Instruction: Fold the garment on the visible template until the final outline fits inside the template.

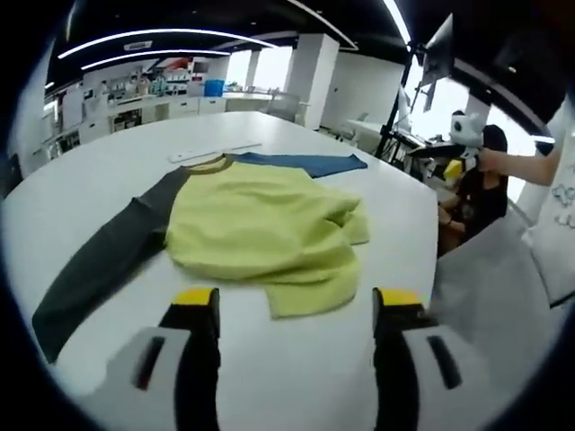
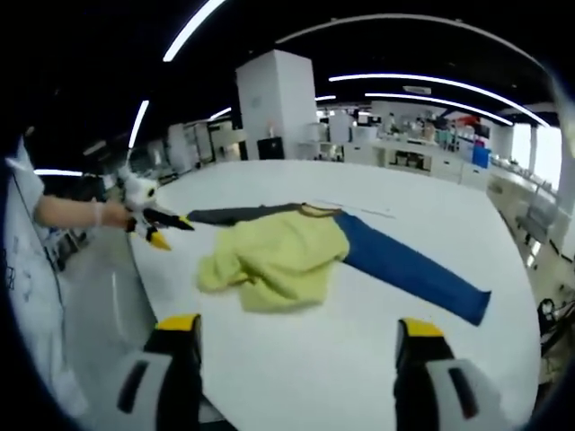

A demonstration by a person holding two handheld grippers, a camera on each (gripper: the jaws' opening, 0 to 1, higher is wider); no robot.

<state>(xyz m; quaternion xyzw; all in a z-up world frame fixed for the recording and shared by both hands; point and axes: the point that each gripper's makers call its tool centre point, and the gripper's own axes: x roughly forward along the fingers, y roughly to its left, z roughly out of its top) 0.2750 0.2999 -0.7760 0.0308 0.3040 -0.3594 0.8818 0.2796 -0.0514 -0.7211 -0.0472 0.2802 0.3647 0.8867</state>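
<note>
Garment (image 1: 265, 229): crumpled yellow body, grey and blue sleeves spread on white counter (image 1: 81, 180) | left tongs (image 1: 296, 310): agape, empty | right tongs (image 2: 301, 337): agape, empty

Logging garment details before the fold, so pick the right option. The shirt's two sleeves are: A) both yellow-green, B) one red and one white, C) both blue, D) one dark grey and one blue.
D: the garment has a yellow-green body, with a dark grey sleeve stretched out to one side and a blue sleeve to the other, both lying flat on the white table.
</note>
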